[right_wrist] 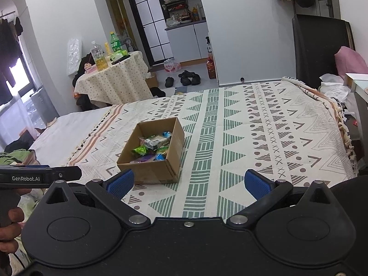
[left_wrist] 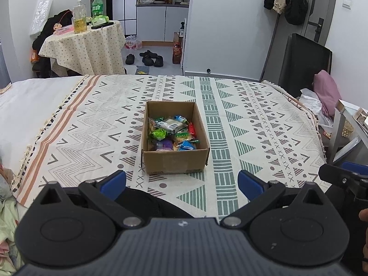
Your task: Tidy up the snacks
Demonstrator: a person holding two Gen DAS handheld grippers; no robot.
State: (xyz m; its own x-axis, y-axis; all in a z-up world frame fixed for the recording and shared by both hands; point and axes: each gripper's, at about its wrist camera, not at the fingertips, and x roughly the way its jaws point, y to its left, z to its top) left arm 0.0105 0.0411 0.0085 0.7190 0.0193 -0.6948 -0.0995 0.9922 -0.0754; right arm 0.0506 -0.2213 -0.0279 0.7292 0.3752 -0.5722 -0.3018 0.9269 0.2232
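Patterned blanket (left_wrist: 253,119) carries a cardboard box (left_wrist: 174,161) of snacks (left_wrist: 171,134); both grippers, left gripper (left_wrist: 181,185) and right gripper (right_wrist: 188,182), gape empty, one marked "GenRobot.AI".

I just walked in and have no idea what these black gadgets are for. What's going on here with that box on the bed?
A person is holding a two-finger gripper in each hand, tidying snacks. The cardboard box sits on the patterned blanket with the wrapped snacks lying inside it; none show on the blanket around it. The left gripper and the right gripper are both open, holding nothing, and hover on the near side of the box, short of it. Nothing is being touched at this moment.
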